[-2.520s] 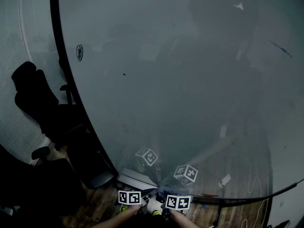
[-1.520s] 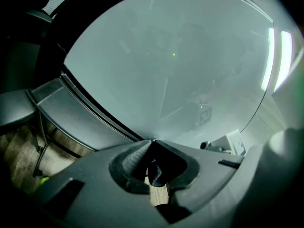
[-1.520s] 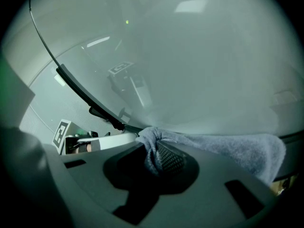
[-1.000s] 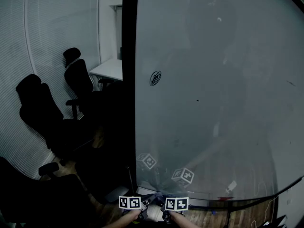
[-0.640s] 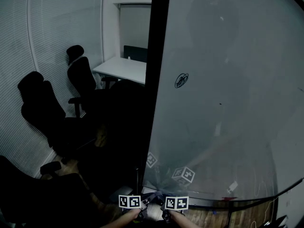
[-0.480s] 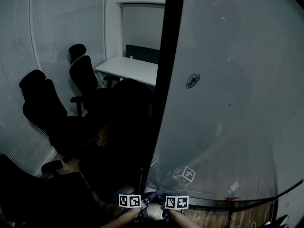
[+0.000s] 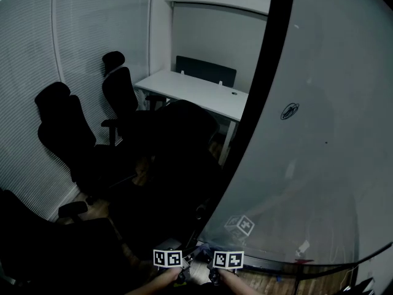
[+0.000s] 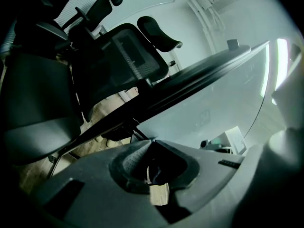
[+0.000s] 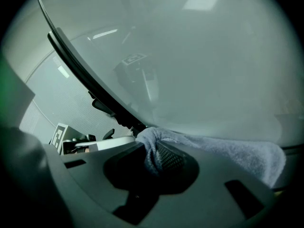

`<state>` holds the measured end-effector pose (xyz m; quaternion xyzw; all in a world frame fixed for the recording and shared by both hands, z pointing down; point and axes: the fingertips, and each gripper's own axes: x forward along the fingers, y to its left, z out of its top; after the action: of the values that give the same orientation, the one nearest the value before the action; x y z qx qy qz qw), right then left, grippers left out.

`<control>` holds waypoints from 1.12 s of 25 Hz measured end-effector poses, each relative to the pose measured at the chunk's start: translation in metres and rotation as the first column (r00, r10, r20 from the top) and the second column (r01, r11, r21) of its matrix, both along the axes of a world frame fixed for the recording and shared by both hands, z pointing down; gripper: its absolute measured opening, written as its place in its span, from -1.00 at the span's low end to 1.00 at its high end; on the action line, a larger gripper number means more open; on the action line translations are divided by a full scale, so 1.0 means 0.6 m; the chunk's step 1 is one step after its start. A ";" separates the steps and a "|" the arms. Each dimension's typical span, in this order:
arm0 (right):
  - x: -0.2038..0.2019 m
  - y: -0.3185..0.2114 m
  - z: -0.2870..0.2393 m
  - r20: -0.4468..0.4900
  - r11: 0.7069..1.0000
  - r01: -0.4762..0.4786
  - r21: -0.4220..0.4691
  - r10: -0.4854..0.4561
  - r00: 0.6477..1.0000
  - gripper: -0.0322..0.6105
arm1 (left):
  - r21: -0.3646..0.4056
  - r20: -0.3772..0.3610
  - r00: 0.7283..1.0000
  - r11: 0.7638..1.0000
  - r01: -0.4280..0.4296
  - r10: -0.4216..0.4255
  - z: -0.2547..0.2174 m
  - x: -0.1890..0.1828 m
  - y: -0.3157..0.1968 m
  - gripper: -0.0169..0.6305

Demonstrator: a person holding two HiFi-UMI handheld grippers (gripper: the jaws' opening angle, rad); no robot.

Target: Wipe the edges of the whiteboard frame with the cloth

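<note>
At the bottom centre of the head view our two tools sit side by side, close together, just in front of the lower end of the frame.

In the left gripper view the left tool [image 8: 152, 141] has its jaws together, the tips meeting. Behind the tips there is a small dark scrap with a pale edge, and we cannot tell what it is.

In the right gripper view the right tool [image 9: 151, 146] is clamped on the cloth [image 9: 223, 151]. A bunched fold of the grey-blue cloth is pinched between the jaws. Its gathered end sits just beside the lower end of the frame, at the centre of that view. The rest trails to the lower right along the bottom of the board, and we cannot tell whether it touches the glossy surface.

The black frame [image 7: 255, 97] runs in the head view from the top edge, right of centre, in a curve down to the tools. In the left gripper view it crosses as a dark diagonal bar from lower left to upper right. The board [image 7: 319, 165] fills the right half of the head view. It carries a small round mark in its upper part and a faint reflection of one tool low down.

Left of the frame, black chairs [image 7: 58, 115] stand in the middle left of the head view. Beyond them is a white desk [image 7: 196, 91] with a dark panel [image 7: 206, 71] along its far side. Pale blinds [image 7: 31, 42] cover the wall at the upper left.
</note>
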<state>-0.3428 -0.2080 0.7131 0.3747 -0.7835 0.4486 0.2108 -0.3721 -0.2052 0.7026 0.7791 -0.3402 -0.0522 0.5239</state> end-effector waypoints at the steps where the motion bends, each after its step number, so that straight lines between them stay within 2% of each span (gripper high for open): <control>1: 0.001 0.000 -0.001 0.002 1.000 0.005 -0.002 -0.005 1.000 -0.68 | -0.001 0.003 1.000 1.000 0.006 -0.006 -0.001 0.001 0.001 -0.84; 9: -0.023 -0.007 -0.005 -0.021 0.999 0.046 0.003 -0.046 0.999 -0.68 | 0.001 0.006 0.998 0.998 0.056 -0.056 -0.003 -0.027 -0.003 -0.84; 19: -0.023 -0.012 -0.004 -0.020 0.999 0.035 0.008 -0.035 0.999 -0.68 | 0.011 0.006 0.997 0.997 0.082 -0.082 -0.003 -0.031 -0.007 -0.84; 28: -0.027 -0.001 -0.014 -0.008 0.999 0.019 0.028 -0.019 1.000 -0.69 | 0.012 -0.059 0.982 0.983 0.181 -0.180 -0.016 -0.030 0.009 -0.85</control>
<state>-0.3589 -0.2085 0.7046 0.3720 -0.7925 0.4339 0.2128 -0.3900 -0.1997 0.6931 0.7477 -0.3937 -0.1249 0.5199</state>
